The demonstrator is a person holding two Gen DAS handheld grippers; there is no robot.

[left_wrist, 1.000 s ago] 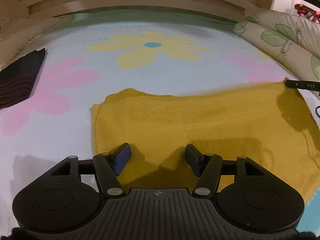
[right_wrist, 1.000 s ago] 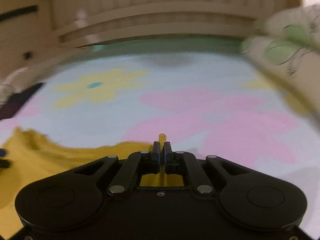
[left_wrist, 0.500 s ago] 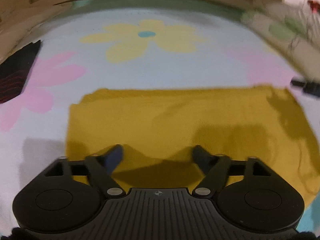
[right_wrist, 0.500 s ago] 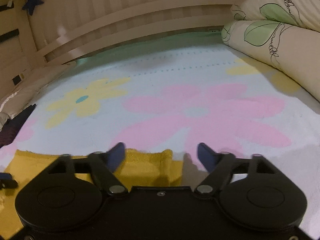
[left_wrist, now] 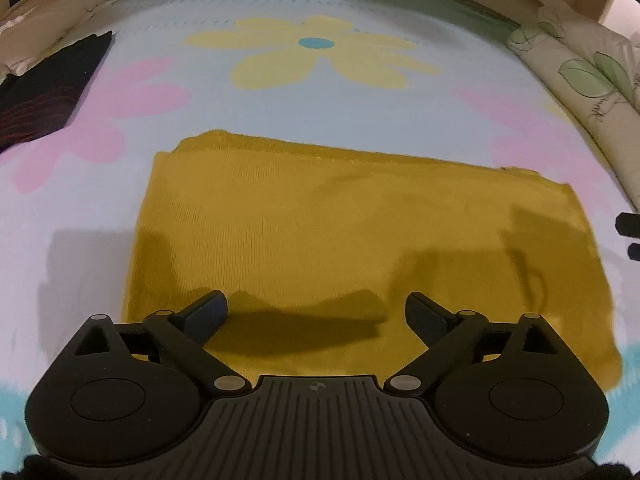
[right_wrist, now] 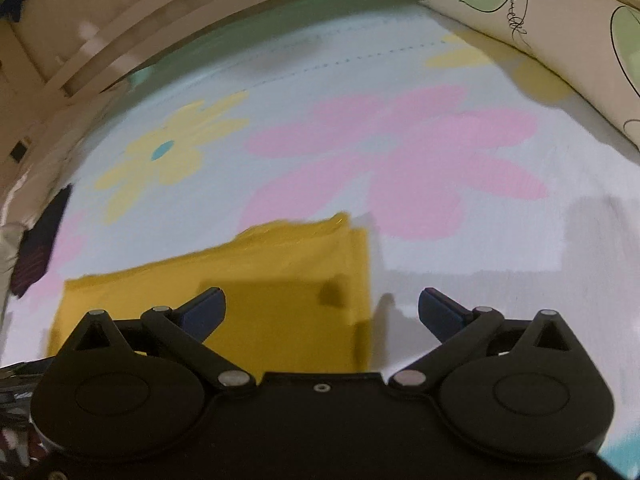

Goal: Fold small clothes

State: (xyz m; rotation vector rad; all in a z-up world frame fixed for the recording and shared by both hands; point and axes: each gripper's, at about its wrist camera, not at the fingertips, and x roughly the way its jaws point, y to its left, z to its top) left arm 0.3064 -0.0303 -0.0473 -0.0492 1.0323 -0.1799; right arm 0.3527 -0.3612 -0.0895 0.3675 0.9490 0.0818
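A mustard-yellow garment point(left_wrist: 320, 232) lies flat on a bed sheet point(left_wrist: 280, 112) printed with large yellow and pink flowers, folded into a broad rectangle whose far edge shows a doubled layer at the left corner. In the left wrist view, the left gripper point(left_wrist: 316, 312) hangs over the near edge of the garment; its jaws have just been opening, its blue-padded fingers point(left_wrist: 208, 312) now stand wide apart, and nothing lies gripped between them, only the cloth below and the gripper's shadow on it. At the right margin of that view, two dark finger ends of the right gripper point(left_wrist: 630, 236) show just beyond the garment's right edge. In the right wrist view, the right gripper point(right_wrist: 320, 308) is poised above the garment's right end point(right_wrist: 248, 292); its jaws have likewise just been opening and its fingers point(right_wrist: 440, 312) are spread wide, free of the cloth, the left finger over the yellow fabric and the right finger over bare sheet. The garment's right edge shows two layers slightly offset, and this view is somewhat blurred. A dark folded garment with thin red stripes point(left_wrist: 44, 92) lies on the sheet well apart to the left. A rolled quilt with green leaf print point(right_wrist: 560, 28) runs along the right side of the bed, and a pale wooden headboard point(right_wrist: 180, 12) curves across the far side.
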